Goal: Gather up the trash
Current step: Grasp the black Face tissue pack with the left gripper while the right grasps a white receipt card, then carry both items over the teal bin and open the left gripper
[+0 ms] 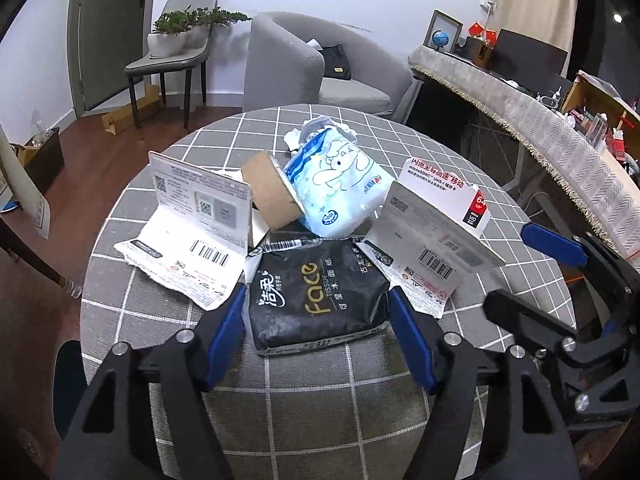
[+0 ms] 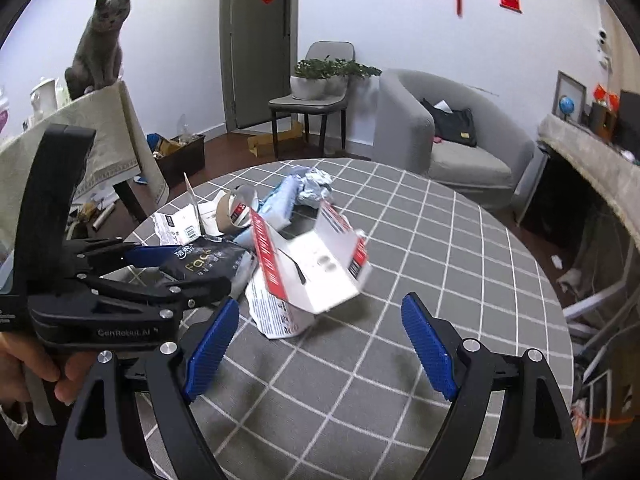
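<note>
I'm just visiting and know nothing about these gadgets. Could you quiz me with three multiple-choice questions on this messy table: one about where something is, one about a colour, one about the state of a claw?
1. Where is the black tissue pack?
A. On the armchair
B. Between the left gripper's fingers, on the table
C. On the floor

2. What colour are the finger pads?
A. Blue
B. Yellow
C. Green

3. How does the right gripper stand?
A. Shut on the tape roll
B. Shut on the white card
C. Open, holding nothing

Answers: 1 B, the pack lies between the two pads, which flank it with small gaps. 2 A, all pads show blue. 3 C, its fingers are spread over bare tablecloth, short of the white card package.
</note>
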### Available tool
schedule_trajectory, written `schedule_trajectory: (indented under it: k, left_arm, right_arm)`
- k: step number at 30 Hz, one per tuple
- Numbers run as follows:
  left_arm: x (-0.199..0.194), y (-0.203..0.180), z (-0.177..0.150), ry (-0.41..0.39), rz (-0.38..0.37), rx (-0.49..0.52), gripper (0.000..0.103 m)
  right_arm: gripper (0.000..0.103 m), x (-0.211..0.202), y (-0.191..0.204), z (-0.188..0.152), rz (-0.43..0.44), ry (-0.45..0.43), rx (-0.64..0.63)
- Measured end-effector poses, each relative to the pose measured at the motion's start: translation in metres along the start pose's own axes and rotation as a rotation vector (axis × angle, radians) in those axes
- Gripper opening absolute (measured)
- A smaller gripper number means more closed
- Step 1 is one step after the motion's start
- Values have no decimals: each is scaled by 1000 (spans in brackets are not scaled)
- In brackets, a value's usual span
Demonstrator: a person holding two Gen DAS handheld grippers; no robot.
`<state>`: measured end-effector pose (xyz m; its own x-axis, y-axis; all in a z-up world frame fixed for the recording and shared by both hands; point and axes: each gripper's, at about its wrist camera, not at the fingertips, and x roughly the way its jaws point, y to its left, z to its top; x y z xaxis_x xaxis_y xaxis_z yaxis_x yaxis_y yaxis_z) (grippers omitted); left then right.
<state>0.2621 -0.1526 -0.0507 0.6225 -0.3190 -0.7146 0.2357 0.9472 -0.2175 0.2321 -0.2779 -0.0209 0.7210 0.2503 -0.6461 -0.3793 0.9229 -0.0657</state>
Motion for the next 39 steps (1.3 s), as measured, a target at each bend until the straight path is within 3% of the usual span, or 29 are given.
schedule_trajectory:
  k: [2, 7, 11, 21, 27, 33, 35, 36, 39]
  left_arm:
    - [-1, 2, 0, 0, -19, -11, 71]
    - [-7, 8, 1, -2, -84, -26, 70]
    - [-13, 13, -1, -6, -93, -27, 69]
    - [-34, 19, -6, -35, -142, 10, 68]
    - [-50, 19, -9, -65, -174, 55, 68]
    - [-66, 28, -12, -100, -211, 67, 68]
    - [-69, 32, -12, -104, -214, 63, 68]
    - [-71, 35, -13, -105, -212, 60, 68]
    - [-76, 45, -14, -110, -202, 46, 68]
  right_arm:
    - [72, 4, 5, 2, -5, 15, -18]
    - [63, 12, 9, 4, -17, 38, -42]
    - [55, 20, 11, 11, -19, 47, -40]
    - [53, 36, -6, 26, -4, 43, 31]
    - [42, 50, -7, 31, 41, 58, 51]
    - [24, 60, 4, 32, 48, 102, 39]
    - [6, 64, 8, 30, 49, 126, 41]
    - [2, 66, 10, 30, 48, 138, 42]
    - [1, 64, 16, 31, 16, 162, 47]
